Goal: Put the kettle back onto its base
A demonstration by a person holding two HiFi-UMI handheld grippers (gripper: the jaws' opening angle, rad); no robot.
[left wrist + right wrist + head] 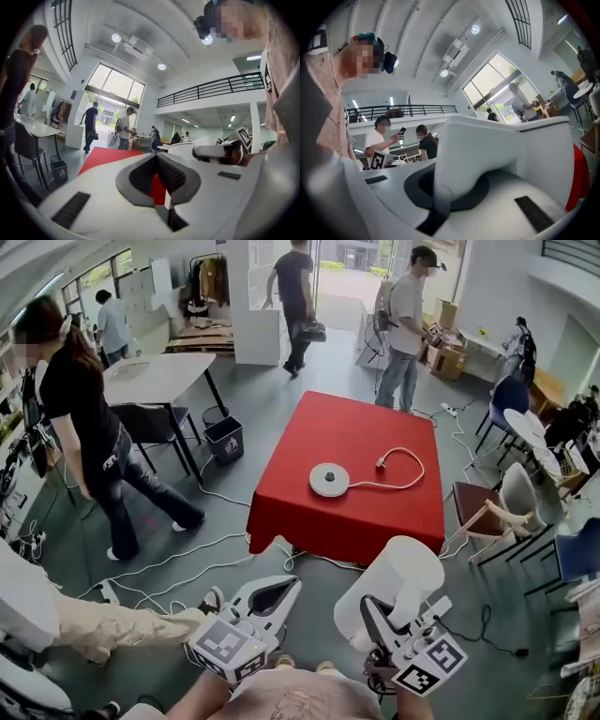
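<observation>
Holding the white kettle (398, 579) upright by its handle, the right gripper (377, 613) is clamped on it. The round base (329, 479) lies well ahead and slightly left of that gripper on the red surface (375, 517). The left gripper (274, 594) is closed and empty.

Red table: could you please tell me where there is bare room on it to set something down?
The red table is bare across its far half and in the left strip beside the base. The near edge before the base is free too. Crowded: right of the base, where the cord loops to its plug.
</observation>
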